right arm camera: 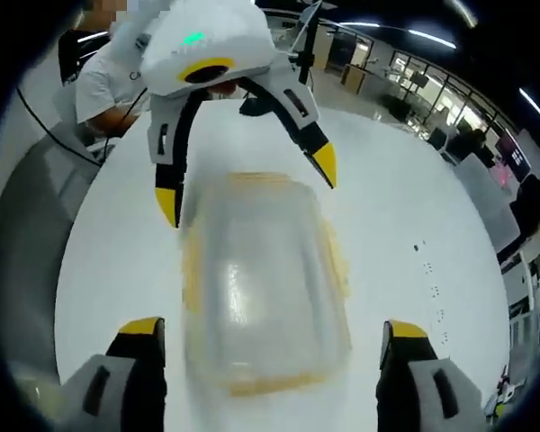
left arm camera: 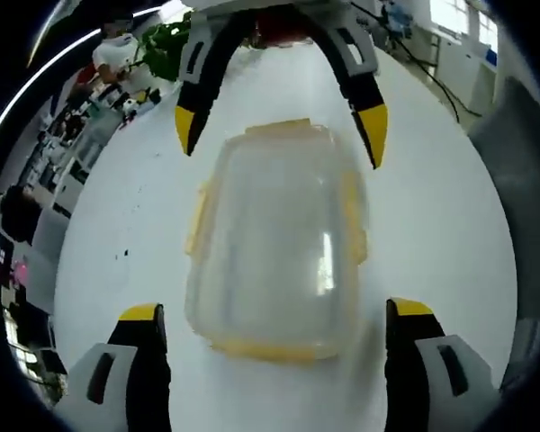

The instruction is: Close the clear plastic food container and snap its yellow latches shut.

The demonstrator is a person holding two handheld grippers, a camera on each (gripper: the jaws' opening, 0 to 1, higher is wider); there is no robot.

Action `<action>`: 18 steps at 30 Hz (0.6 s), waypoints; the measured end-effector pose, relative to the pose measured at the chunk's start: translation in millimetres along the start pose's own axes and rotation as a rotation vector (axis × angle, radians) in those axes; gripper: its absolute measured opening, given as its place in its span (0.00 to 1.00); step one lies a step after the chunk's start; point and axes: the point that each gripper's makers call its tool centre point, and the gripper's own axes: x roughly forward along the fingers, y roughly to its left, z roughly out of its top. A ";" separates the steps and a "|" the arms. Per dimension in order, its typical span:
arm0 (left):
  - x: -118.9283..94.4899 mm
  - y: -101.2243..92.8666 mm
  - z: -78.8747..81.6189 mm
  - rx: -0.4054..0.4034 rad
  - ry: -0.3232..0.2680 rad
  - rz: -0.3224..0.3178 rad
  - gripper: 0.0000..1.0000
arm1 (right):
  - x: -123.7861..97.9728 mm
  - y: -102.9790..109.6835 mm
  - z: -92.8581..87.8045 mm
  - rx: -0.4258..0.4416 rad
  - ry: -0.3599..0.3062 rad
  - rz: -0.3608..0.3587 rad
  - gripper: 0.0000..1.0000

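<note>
White tabletop spreads round and broad beneath both grippers, its far edge meeting a cluttered room with desks and ceiling lights. On the middle of it lies the clear plastic food container, lid on, its long axis running from one gripper toward the other. Yellow latches line its sides and ends; the blur makes it impossible to tell whether they are snapped down.

In the left gripper view, the left gripper reaches level over the table with its two yellow-tipped jaws spread wide, one on each side of the container's near end, apart from the plastic and holding nothing. The right gripper faces it from the far side, jaws also spread, tips flanking the container's far end.

The right gripper view shows the mirrored arrangement: the right gripper is splayed around the near end of the container, and the left gripper comes down from above on a white body, jaws open over the far end. A person's sleeve shows behind it.
</note>
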 end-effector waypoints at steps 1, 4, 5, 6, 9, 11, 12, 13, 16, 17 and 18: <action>-2.9 -2.2 0.8 -0.011 -0.010 -0.002 0.99 | -0.8 1.7 1.3 0.006 -0.011 -0.006 0.99; -8.7 -6.6 0.2 -0.031 -0.014 0.003 0.99 | -4.7 9.9 2.7 0.025 -0.022 -0.009 0.99; -11.8 -7.3 1.5 -0.050 -0.026 0.013 0.99 | -5.0 11.3 1.5 0.026 -0.020 -0.023 0.99; -13.2 -8.0 1.8 -0.063 -0.031 0.018 0.99 | -6.2 11.9 0.0 0.038 -0.015 -0.031 0.99; -16.0 -15.0 3.4 -0.121 -0.047 0.010 0.99 | -8.3 17.5 -1.3 0.110 -0.035 -0.037 0.99; -19.5 -19.2 3.7 -0.119 -0.049 0.010 0.99 | -10.8 19.1 -2.6 0.108 -0.038 -0.049 0.99; -21.2 -20.6 3.8 -0.121 -0.050 0.016 0.99 | -12.6 20.8 -3.5 0.111 -0.040 -0.060 0.99; -22.3 -21.0 3.7 -0.128 -0.051 0.021 0.99 | -13.8 20.3 -4.2 0.111 -0.039 -0.075 0.99; -28.2 -21.7 6.0 -0.173 -0.071 0.045 0.99 | -20.7 22.8 -5.7 0.168 -0.048 -0.092 0.99; -30.3 -22.1 6.7 -0.193 -0.077 0.051 0.99 | -22.2 23.3 -5.7 0.179 -0.051 -0.098 0.99; -31.9 -23.5 8.2 -0.216 -0.088 0.051 0.99 | -25.0 25.2 -5.2 0.199 -0.062 -0.101 0.99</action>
